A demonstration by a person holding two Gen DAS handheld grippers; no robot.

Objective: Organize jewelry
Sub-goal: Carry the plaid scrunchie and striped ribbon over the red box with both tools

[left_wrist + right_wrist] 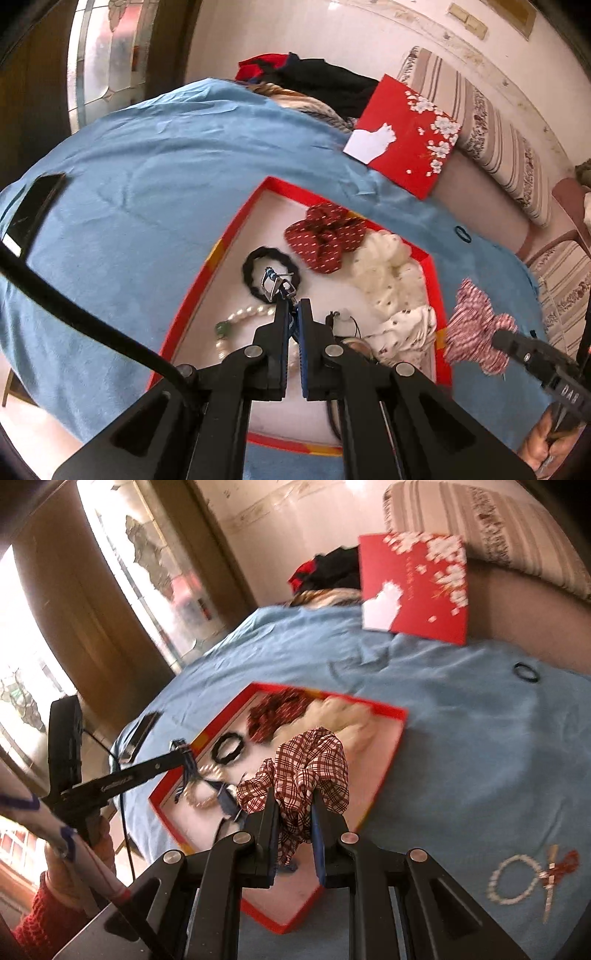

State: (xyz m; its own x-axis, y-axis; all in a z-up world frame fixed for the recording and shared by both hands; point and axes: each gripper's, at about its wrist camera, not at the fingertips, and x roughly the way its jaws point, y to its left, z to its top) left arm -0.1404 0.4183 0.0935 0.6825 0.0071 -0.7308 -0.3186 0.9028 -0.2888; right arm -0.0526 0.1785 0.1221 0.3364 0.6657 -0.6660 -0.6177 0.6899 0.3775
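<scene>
An open red box (236, 218) with a white inside lies on the blue cloth. It holds a black scrunchie (255, 264), a red dotted bow (325, 240), a cream scrunchie (388, 266) and a pearl bracelet (243, 314). My left gripper (293, 304) hangs over the box, shut on a blue cord with a metal clasp (275, 286). My right gripper (293, 794) is shut on a red-and-white plaid scrunchie (310, 768), held above the box's near side (369, 707). The left gripper (177, 755) shows at the left of the right wrist view.
The red lid (402, 133) with white flowers leans at the back by a striped cushion (491, 129). A phone (33, 210) lies at the cloth's left edge. A small black hair tie (526, 672), a pearl bracelet (513, 882) and a hairpin (550, 878) lie on the cloth.
</scene>
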